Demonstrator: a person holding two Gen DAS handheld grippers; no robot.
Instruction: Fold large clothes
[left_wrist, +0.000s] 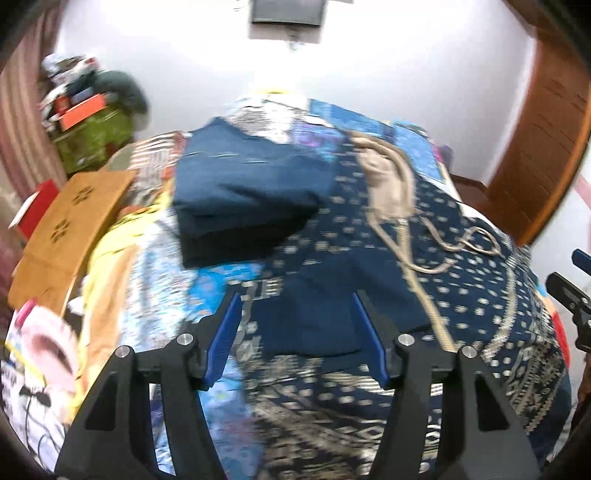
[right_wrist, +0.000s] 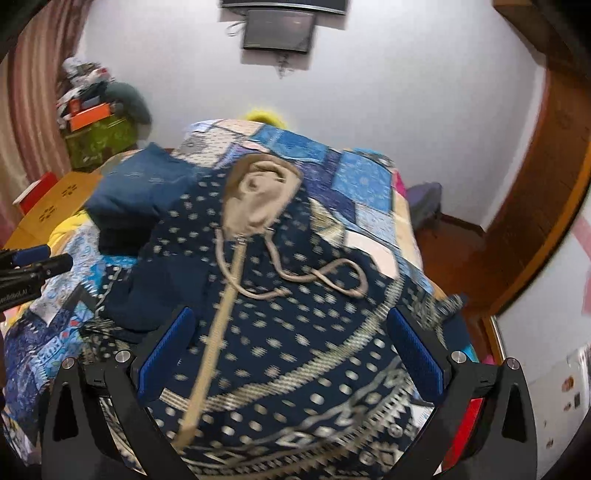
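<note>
A large navy garment with beige dots, borders and a beige drawstring (right_wrist: 295, 314) lies spread on a bed, also in the left wrist view (left_wrist: 436, 280). A folded plain navy piece (left_wrist: 243, 192) lies on the bed to its far left, seen too in the right wrist view (right_wrist: 140, 192). My left gripper (left_wrist: 295, 325) is open and empty above the garment's near left part. My right gripper (right_wrist: 291, 350) is open and empty above the garment's near middle. Each gripper shows at the other view's edge: the right one (left_wrist: 576, 291), the left one (right_wrist: 29, 266).
A blue patchwork bedspread (right_wrist: 354, 177) covers the bed. A brown cardboard box (left_wrist: 74, 221) and yellow cloth (left_wrist: 118, 240) lie at the left. A green bag with boxes (right_wrist: 96, 136) stands by the curtain. A wooden door (right_wrist: 535, 206) is at the right, a screen (right_wrist: 277, 29) on the wall.
</note>
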